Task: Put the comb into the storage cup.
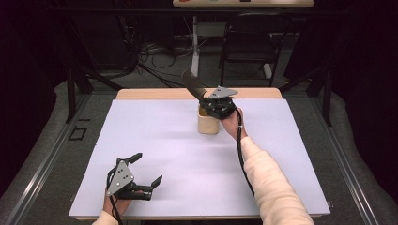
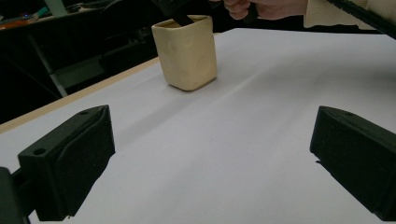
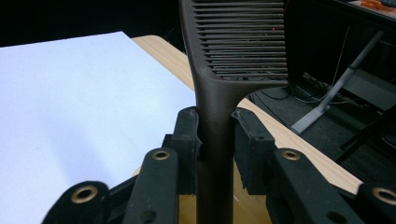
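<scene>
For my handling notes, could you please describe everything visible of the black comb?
The black comb looks like matte, dark plastic: a narrow handle widening into a head of fine parallel teeth. The right gripper is shut on its handle, pads pressing both sides. It tilts up and away over the cream cup, its lower end inside the cup's mouth, near the far edge of the white table.

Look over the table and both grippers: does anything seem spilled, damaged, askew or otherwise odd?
Nothing is spilled or visibly damaged. The cream cup stands upright on the white table cover. The black comb leans at a slant, its handle clamped in the right gripper over the cup. The left gripper rests open and empty.
</scene>
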A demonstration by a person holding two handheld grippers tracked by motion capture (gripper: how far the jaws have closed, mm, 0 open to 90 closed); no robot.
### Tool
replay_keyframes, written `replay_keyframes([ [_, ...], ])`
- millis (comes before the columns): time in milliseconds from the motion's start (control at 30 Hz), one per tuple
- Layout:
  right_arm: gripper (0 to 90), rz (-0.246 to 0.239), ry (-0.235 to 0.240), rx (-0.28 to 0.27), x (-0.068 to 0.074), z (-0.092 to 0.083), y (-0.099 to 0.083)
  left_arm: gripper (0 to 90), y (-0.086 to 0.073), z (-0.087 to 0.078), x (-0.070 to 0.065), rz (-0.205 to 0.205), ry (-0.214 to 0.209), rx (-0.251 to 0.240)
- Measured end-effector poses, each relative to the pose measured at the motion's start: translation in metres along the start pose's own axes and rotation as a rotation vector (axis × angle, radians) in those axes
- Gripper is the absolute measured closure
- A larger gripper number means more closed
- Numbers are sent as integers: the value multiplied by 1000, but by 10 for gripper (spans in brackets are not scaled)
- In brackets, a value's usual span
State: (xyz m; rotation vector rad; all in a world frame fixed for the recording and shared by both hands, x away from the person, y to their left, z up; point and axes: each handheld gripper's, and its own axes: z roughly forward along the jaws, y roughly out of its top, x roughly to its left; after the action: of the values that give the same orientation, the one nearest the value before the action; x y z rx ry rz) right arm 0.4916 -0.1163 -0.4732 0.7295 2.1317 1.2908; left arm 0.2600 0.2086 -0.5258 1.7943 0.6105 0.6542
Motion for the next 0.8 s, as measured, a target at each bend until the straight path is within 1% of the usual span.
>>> replay_keyframes([
  [133,716,7,5,12,0,0,0,0,0,0,0,0,0,0],
  [267,714,8,11,37,-1,1,-1,0,0,0,0,0,0,0],
  [433,710,14,9,45,-1,3,-2,0,0,0,0,1,-1,3],
  [500,700,18,7,64,-1,4,-3,0,0,0,0,2,-1,2],
  [533,659,22,-3,91,-1,4,-3,0,0,0,0,2,-1,2],
  [567,632,25,-12,102,-1,4,-3,0,0,0,0,1,-1,3],
  [600,555,34,-20,118,0,4,-2,0,0,0,0,2,0,3],
  [633,494,53,-17,142,-1,3,-1,0,0,0,0,0,0,1],
  [667,461,68,-8,160,-1,2,-1,0,0,0,0,0,0,1],
  [700,422,77,-10,173,-1,0,-1,0,0,0,0,2,0,2],
  [733,422,77,-10,173,-1,0,-1,0,0,0,0,2,0,2],
  [767,351,110,-6,187,-2,-3,0,0,0,0,0,3,-1,3],
  [800,318,120,-3,191,-3,-5,0,0,0,0,-1,3,-1,1],
])
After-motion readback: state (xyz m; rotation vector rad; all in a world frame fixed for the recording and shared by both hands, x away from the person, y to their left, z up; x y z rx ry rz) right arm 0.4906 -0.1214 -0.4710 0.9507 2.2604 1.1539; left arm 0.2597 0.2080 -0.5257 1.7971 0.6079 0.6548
